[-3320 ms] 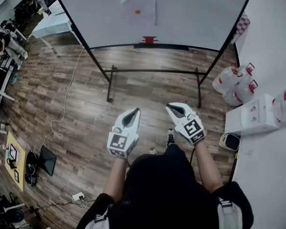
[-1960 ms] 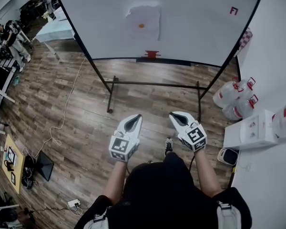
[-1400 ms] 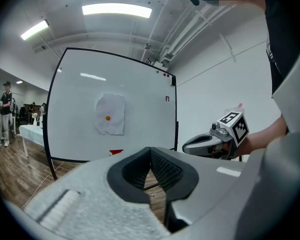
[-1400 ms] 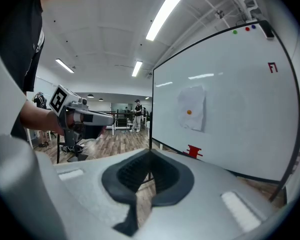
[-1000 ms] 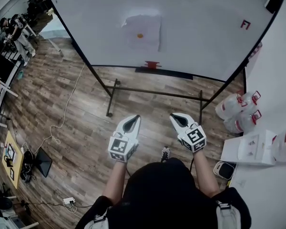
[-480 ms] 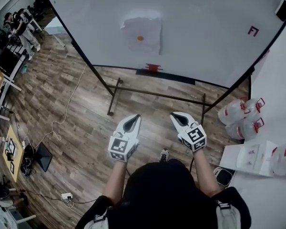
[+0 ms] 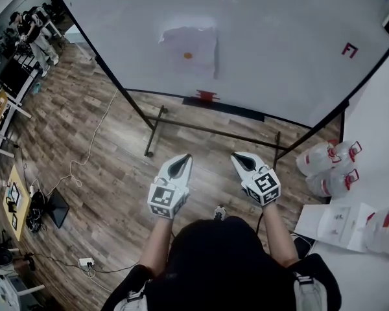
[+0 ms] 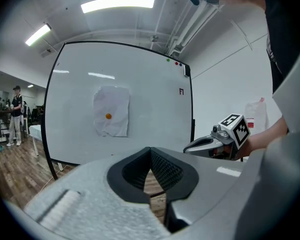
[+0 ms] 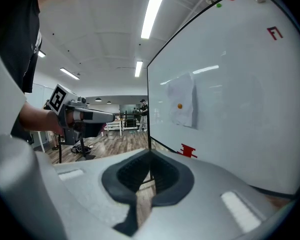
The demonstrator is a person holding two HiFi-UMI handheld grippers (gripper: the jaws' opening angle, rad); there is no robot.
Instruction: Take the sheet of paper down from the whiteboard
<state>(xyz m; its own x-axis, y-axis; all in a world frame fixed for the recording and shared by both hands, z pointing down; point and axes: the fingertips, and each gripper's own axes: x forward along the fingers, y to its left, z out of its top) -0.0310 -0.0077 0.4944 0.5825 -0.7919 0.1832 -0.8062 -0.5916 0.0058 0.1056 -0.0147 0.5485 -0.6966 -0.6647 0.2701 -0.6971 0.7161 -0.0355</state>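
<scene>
The left tool (image 7: 180, 162) and the right tool (image 7: 242, 160) are each closed tip to tip with nothing between the jaws, held side by side above the wooden floor (image 7: 104, 154). Ahead, well apart from both, the sheet of paper (image 7: 189, 44) hangs on the whiteboard (image 7: 285, 50) under an orange magnet (image 7: 188, 56). Two clear jugs (image 7: 321, 162) with red caps stand at the right; their contents cannot be told. Compared with three seconds ago, the whiteboard fills more of the head view and the sheet looks larger.

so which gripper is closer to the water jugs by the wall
Right. The water jugs stand to the right of the right gripper; the left gripper is farther over.
</scene>
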